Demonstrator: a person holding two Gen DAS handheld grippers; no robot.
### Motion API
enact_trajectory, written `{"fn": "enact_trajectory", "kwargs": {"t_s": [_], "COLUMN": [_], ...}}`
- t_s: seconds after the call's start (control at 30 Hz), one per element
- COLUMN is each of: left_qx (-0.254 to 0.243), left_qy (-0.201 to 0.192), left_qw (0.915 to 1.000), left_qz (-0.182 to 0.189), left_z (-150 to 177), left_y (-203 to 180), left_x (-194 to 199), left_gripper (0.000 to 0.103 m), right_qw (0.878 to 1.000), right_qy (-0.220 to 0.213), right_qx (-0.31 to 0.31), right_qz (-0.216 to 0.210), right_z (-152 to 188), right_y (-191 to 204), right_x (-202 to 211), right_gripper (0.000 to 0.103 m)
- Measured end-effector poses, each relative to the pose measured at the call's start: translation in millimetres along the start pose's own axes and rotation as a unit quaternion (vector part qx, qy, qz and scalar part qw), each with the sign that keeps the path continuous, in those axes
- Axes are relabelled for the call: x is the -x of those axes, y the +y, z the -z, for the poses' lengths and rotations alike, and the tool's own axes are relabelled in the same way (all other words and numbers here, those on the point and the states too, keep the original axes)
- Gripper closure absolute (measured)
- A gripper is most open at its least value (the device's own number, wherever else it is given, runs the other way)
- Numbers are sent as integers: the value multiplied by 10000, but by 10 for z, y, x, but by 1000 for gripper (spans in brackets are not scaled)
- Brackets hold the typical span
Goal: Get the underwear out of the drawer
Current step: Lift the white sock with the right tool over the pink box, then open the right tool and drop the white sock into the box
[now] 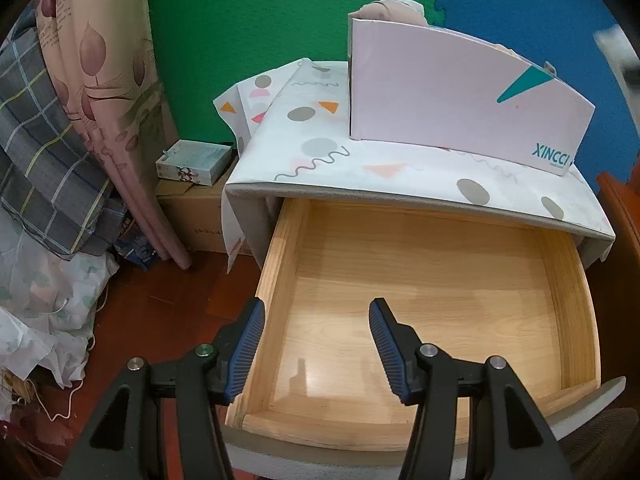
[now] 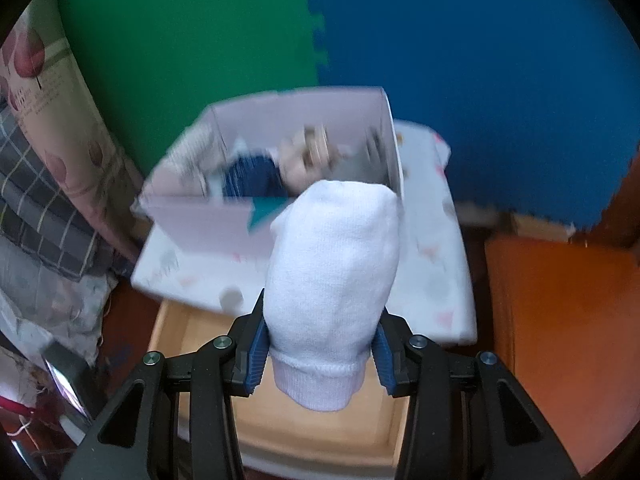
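A rolled white knit garment [image 2: 332, 276] stands between the blue pads of my right gripper [image 2: 320, 344], which is shut on it above the cabinet. Beneath it lies the open wooden drawer [image 2: 200, 332]. Ahead, the pale pink box [image 2: 208, 216] on the cabinet top holds several rolled garments, one dark blue [image 2: 252, 178]. In the left wrist view the same drawer [image 1: 420, 308] shows a bare wooden bottom. My left gripper [image 1: 316, 340] hangs open over its front left corner, nothing between the fingers. The pink box [image 1: 452, 92] stands on the cabinet top behind.
A patterned cloth [image 1: 320, 148] covers the cabinet top. Left of the cabinet sit a cardboard carton with a small box [image 1: 194, 162] on it, rolled bedding [image 1: 100, 92] and bags on the floor. An orange-brown piece of furniture [image 2: 560, 320] stands to the right.
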State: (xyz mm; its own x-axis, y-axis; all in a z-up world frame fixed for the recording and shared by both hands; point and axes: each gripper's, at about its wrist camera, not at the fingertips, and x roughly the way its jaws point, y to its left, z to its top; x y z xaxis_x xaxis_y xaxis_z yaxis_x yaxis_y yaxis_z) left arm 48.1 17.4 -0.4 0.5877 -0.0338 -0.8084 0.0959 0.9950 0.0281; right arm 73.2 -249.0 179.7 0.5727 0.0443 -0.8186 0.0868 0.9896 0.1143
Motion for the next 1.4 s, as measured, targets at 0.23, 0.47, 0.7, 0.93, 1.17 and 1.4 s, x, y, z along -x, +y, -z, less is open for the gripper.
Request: {"fn": "enact_trajectory", "kwargs": {"t_s": [0.23,0.47,0.7,0.93,1.17,1.4], "left_qx": [30,71,168,208,178,152], "left_qy": [4,3,45,81,72,70], "left_qw": [10000,10000,9997,9995,9996,9997], "left_qz": [32,67,173,232,199,179], "left_z": [1,6,-7,-14,-14,-7], "left_y": [5,39,60,55,45,34], "left_x": [-3,-2,-15,-30,-35,-34], "left_gripper": [47,47,47,47,47,47], "right_qw": [9997,9996,9975,9974,9981,9983], "right_qy": [-236,-20,399,449,267,-243], "right_qx": [74,91,38,2,141,335], "right_qz": [37,248,589,565,533,416], "right_z": [-715,-1079,-1080,-1010,-1004,-852], "right_y": [235,371,235,117,174,270], "right_x": [-93,-664,-1325,-1528,-1442,-897], "right_gripper": [61,61,61,58,38,20]}}
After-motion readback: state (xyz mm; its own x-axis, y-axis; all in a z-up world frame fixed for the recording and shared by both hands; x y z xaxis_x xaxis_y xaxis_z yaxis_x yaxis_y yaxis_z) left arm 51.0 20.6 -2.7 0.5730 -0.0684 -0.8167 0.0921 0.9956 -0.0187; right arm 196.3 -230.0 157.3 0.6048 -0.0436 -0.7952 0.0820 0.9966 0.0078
